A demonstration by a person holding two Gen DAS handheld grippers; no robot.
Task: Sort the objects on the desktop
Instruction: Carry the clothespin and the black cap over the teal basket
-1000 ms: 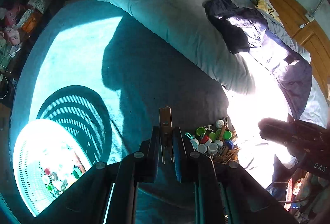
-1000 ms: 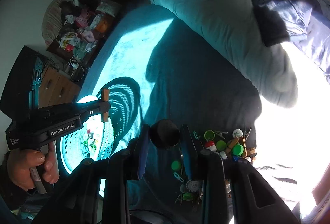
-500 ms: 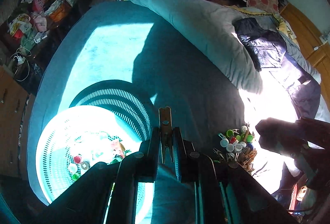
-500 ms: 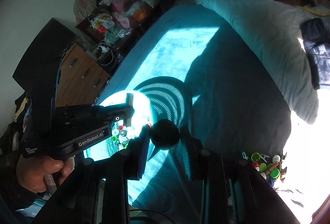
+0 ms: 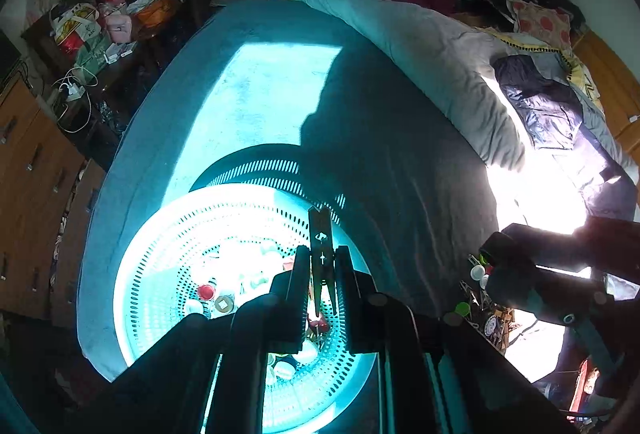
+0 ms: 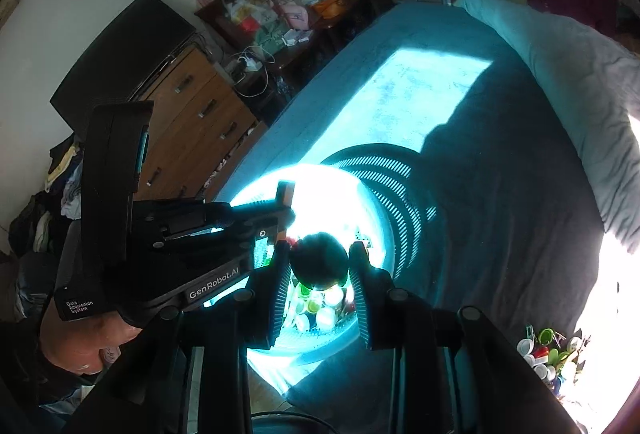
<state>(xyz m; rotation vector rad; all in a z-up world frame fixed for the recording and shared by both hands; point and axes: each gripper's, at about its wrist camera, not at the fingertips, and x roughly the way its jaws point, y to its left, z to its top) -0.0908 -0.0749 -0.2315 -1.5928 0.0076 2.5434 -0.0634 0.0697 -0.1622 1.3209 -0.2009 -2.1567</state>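
Over the perforated basket (image 5: 160, 274), the left gripper (image 6: 285, 212), lettered "GenRobot.AI" and "Data Acquisition System", clamps a wooden clothespin (image 5: 321, 250) while the right gripper (image 6: 319, 262) grips a dark round cap (image 6: 319, 260).

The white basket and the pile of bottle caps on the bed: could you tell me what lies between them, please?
In the right wrist view, only bare, shadowed blue bedsheet lies between the white basket and the pile of caps.
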